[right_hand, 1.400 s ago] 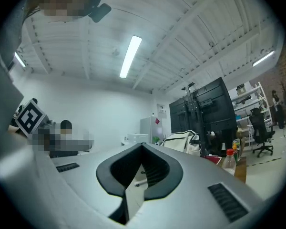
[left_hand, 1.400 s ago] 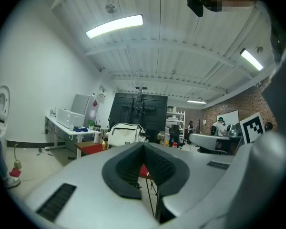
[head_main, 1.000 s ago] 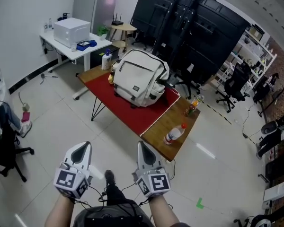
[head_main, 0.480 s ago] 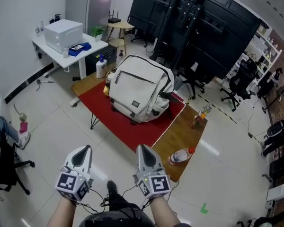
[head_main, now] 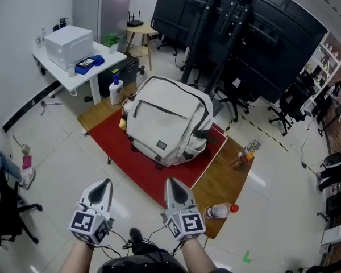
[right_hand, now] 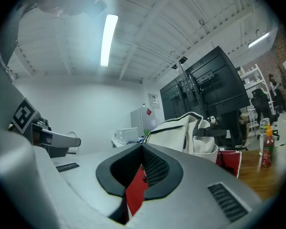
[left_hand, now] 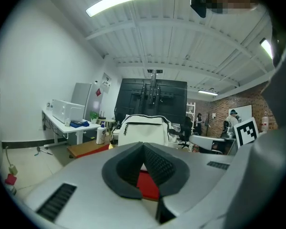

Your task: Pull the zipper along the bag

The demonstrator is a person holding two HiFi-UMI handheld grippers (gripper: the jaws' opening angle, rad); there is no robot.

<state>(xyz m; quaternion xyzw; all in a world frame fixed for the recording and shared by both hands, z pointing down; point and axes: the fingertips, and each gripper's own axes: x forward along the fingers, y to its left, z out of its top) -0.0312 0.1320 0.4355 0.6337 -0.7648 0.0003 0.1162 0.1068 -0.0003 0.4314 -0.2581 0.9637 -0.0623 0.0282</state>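
The desk [head_main: 223, 174] lies well ahead of both sets of jaws, with a red mat [head_main: 137, 162] over its far half. The bag [head_main: 167, 121] sits on the mat with its front panel up, so its zippers face the person. It is ahead of the jaws and out of their reach. The left gripper [head_main: 103, 185] and right gripper [head_main: 173, 185] are held low and level, side by side and pointing at the bag, in my judgement a carrying posture for the approach. Both sets of jaws are pressed together at the tips with nothing between them. A bottle [head_main: 220, 211] lies just right of the right jaws, clear of the work. A dark zipper [head_main: 159, 109] crosses the bag's front; its pull is too small to locate. No contact made; pulling not yet begun.
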